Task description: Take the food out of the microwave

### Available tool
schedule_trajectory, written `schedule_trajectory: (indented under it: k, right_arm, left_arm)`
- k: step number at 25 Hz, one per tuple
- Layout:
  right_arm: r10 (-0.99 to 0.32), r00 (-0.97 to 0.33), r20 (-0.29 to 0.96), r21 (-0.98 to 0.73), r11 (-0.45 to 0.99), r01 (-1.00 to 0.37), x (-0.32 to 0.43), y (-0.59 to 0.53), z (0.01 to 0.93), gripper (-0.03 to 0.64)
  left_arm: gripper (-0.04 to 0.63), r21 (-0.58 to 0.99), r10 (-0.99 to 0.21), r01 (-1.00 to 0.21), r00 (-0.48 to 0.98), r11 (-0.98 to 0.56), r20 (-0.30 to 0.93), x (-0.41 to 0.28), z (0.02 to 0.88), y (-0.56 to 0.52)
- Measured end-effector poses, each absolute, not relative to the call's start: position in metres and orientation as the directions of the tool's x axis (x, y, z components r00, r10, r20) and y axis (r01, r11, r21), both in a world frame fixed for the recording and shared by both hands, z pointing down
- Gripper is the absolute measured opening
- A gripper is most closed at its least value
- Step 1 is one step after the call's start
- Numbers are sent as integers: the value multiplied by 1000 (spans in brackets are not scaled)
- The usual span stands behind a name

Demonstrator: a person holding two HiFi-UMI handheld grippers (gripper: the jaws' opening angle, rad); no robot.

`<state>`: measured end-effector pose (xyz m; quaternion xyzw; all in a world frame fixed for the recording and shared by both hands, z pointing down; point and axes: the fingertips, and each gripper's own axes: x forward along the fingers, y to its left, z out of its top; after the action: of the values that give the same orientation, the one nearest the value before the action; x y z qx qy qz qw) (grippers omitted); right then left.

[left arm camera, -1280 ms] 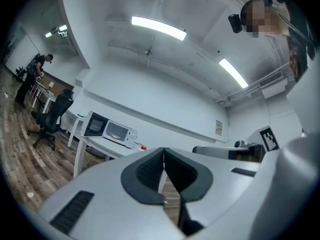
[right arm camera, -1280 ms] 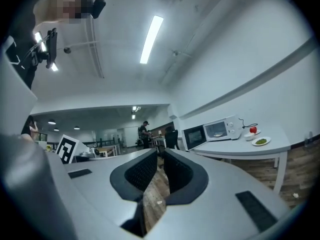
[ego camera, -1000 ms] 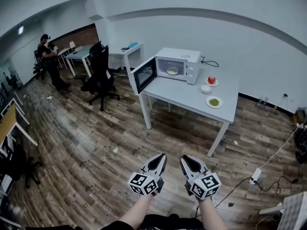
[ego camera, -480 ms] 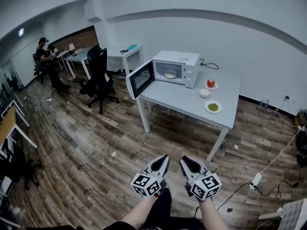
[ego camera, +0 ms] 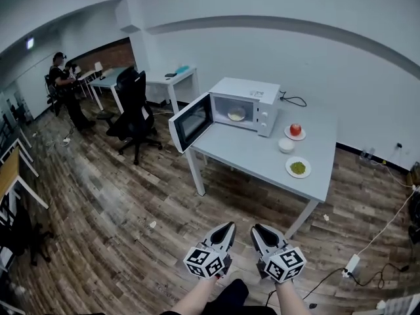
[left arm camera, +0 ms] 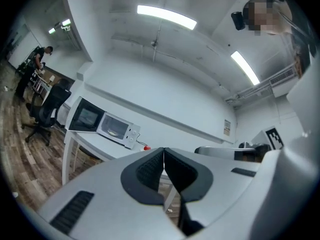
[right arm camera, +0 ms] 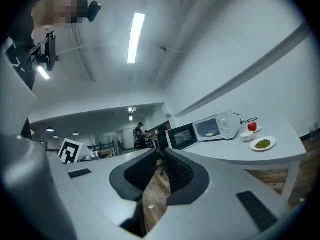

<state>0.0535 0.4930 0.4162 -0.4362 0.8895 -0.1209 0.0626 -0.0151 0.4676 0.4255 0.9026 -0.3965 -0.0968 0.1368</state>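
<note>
Left hand-held gripper (ego camera: 228,226) and right hand-held gripper (ego camera: 257,228) were pressed together, empty; unopened, they could shove the food (ego camera: 236,115) deeper into the microwave (ego camera: 252,97).

- Head view: high up, facing forward and steeply down over the brown wood-plank floor (ego camera: 98,209). The left gripper (ego camera: 226,228) and right gripper (ego camera: 257,230) sit close under the lens at the bottom edge.
- Same view: the grey rectangular table (ego camera: 259,153) and boxy white microwave (ego camera: 252,97) are mid-frame, well apart from the grippers.
- Left gripper view: low, wide-angle, looking level along its own jaws. The microwave (left arm camera: 116,129) is small at left, the white ceiling strip lights (left arm camera: 166,16) above, and the right gripper's black-and-white marker cube (left arm camera: 274,136) at the right edge.
- Right gripper view: mirrored, with the microwave (right arm camera: 215,126) at right and the left gripper's marker cube (right arm camera: 70,150) at left.
- All three views share the microwave, table and floor.
</note>
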Motion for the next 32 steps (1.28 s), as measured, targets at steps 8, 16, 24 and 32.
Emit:
schedule_trajectory:
  k: [8, 16, 24, 32]
  right_arm:
    - [-795, -607, 23, -276, 578, -768, 60, 418, 423, 61]
    - [-796, -605, 20, -251, 582, -774, 70, 331, 410, 61]
    - [-778, -627, 29, -283, 596, -752, 49, 286, 423, 61]
    - [-751, -658, 53, -307, 615, -727, 37, 247, 435, 63]
  left_arm:
    - [11, 338, -726, -672, 687, -658, -47, 0, 433, 395]
    - [11, 350, -730, -668, 679, -657, -77, 4, 427, 310]
    - [11, 365, -744, -678, 665, -638, -66, -9, 435, 266]
    - [11, 399, -789, -713, 613, -576, -42, -29, 453, 236]
